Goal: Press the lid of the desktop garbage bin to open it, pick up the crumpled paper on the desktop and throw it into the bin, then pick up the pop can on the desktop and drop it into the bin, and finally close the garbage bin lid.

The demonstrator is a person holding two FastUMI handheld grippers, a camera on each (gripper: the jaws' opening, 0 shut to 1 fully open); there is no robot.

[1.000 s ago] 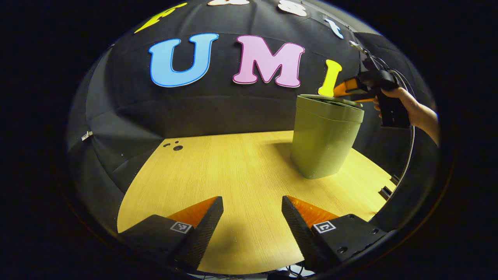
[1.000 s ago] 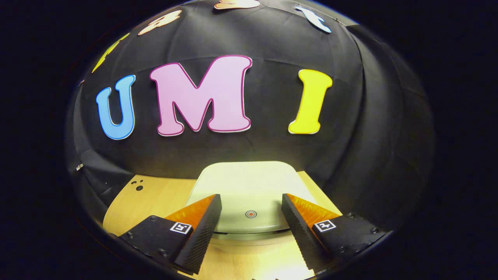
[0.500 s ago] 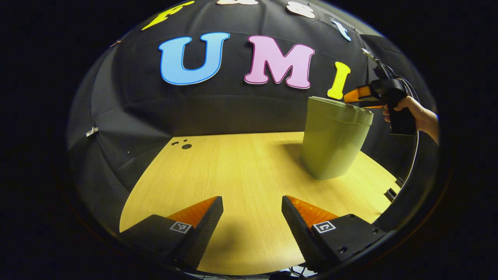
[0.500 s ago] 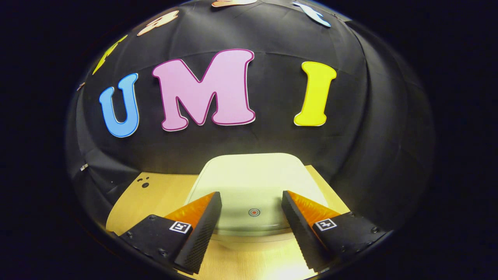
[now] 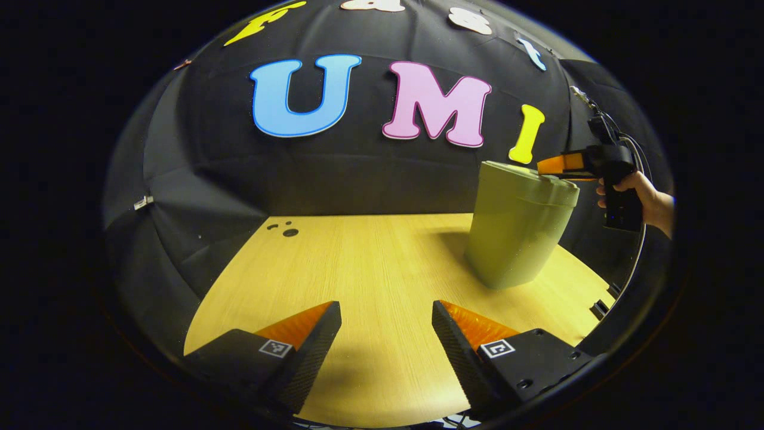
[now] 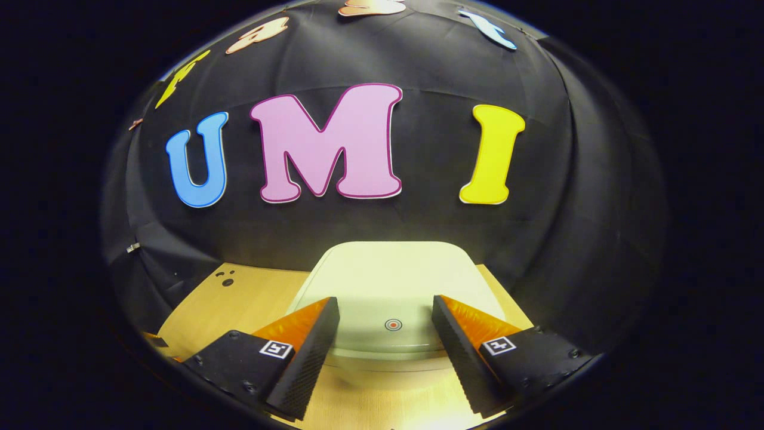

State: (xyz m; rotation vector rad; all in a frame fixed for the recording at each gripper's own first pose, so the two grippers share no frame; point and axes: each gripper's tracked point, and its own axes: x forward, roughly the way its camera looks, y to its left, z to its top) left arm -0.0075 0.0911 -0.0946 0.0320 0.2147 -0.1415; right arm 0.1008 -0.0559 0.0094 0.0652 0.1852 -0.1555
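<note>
Step in hand: lid press on the garbage bin [image 5: 516, 230]; whether this press opens or shuts cannot be told, lid [image 6: 394, 286] lying flat and down.
Bin: upright on the wooden desktop [image 5: 370, 269], far right side in the left gripper view, just before the black cloth wall [image 5: 334, 173].
Press mark: small ringed dot [image 6: 393, 325] near the lid's front edge, centred between the right gripper's fingers.
Right gripper [image 6: 385, 325]: fingers spread, nothing between them, tips over the lid's front edge; contact with the lid not certain. Also seen farther off in the left gripper view, held by a hand [image 5: 641, 194] at the bin's rim.
Left gripper [image 5: 387, 325]: fingers spread, empty, hanging low over bare desktop well apart from the bin.
Paper, can: not located.
Doing it well: straight downward push on the ringed dot, not sideways; a slanted push likely tips or slides the light bin. Short, firm press, then clean lift-off.
</note>
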